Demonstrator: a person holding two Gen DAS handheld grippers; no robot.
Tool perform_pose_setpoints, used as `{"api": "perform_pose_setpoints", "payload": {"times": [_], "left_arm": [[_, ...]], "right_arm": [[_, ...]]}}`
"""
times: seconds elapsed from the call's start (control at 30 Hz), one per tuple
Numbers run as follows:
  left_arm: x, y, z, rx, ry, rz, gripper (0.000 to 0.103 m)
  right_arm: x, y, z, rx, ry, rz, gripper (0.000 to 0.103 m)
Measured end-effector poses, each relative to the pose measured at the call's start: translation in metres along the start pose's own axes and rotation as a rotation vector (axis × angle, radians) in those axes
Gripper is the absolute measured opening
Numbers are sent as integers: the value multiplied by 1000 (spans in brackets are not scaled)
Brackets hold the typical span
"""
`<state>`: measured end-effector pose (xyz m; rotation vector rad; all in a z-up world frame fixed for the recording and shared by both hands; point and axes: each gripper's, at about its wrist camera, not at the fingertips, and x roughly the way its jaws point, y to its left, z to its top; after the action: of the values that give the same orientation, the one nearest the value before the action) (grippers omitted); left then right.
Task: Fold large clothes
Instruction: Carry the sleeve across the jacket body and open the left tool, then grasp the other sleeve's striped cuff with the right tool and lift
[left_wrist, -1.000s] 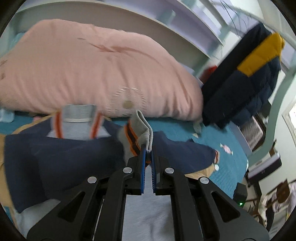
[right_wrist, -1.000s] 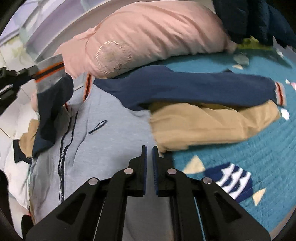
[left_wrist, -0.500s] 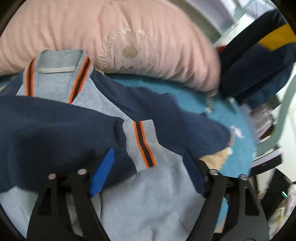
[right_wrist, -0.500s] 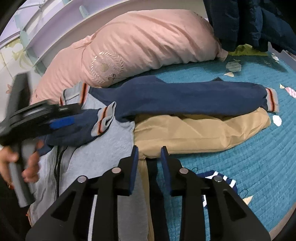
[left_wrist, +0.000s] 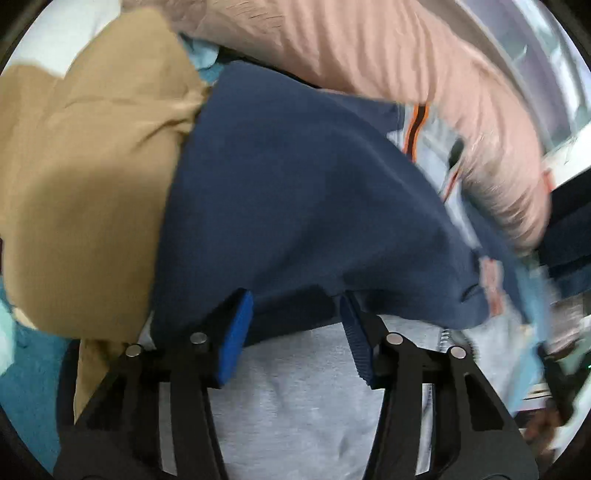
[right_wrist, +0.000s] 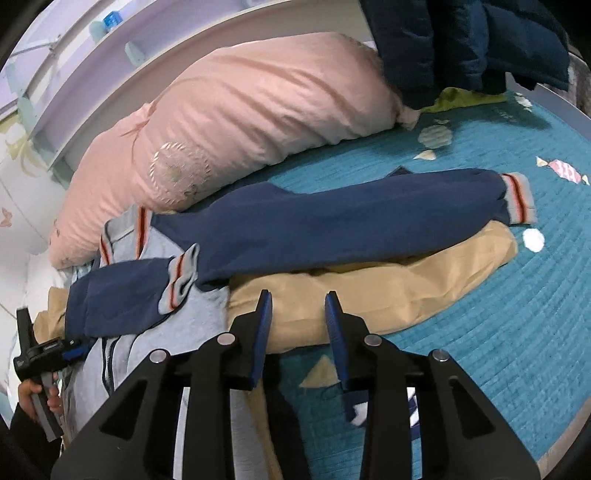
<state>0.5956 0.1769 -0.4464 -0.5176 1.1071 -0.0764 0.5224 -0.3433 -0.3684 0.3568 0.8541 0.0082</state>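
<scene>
Grey-and-navy jacket (right_wrist: 155, 295) spread on bed (right_wrist: 498, 332) – soft, limp, light. Best taken at hem or cuff (right_wrist: 519, 199). Left gripper (left_wrist: 295, 328) closing, right gripper (right_wrist: 297, 310) opening – both empty.

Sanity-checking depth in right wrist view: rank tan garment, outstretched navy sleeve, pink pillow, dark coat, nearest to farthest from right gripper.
From the right gripper:
1. Tan garment, just past the fingertips, spread to the right.
2. Navy sleeve, stretched across behind the tan garment.
3. Pink pillow, behind the sleeve, upper left.
4. Dark coat, top right, beyond the pillow's far end.
</scene>
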Motion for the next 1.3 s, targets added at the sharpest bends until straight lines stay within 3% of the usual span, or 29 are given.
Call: {"api": "perform_pose_setpoints", "payload": {"times": [0.1,0.17,0.27,0.3,0.37,0.43,0.57,0.67,0.83,1.13,1.23,1.27,1.3], "left_arm": [[-2,6,6,-25,13,-2,46],[-2,2,10,16,1,63,38],[0,-7,9,50,1,116,37],[-2,-13,9,59,-4,125,39],[-7,-28,6,100,-21,137,60],[-20,-49,2,162,-95,166,73],[-31,-92,-3,252,-171,158,84],[-26,-118,-7,313,-181,154,89],[8,-158,-12,373,-136,120,89],[68,-168,-27,440,12,224,89],[78,-165,-32,453,26,240,89],[79,-165,-33,454,28,241,90],[80,-164,-33,451,30,238,90]], "right_arm": [[-6,-24,5,56,-31,-38,29],[-13,-47,9,119,-59,-65,29],[-21,-87,17,243,-96,-90,36],[-22,-101,19,287,-106,-91,36],[-23,-128,24,371,-128,-88,37],[-18,-149,31,443,-134,-53,37],[7,-184,46,564,-113,-17,37],[27,-210,51,668,-84,-8,38],[45,-238,52,784,-70,-27,46],[66,-251,61,826,-66,32,47],[65,-249,65,807,-58,37,36],[66,-249,67,801,-56,42,17],[66,-248,69,784,-61,63,8]]}}
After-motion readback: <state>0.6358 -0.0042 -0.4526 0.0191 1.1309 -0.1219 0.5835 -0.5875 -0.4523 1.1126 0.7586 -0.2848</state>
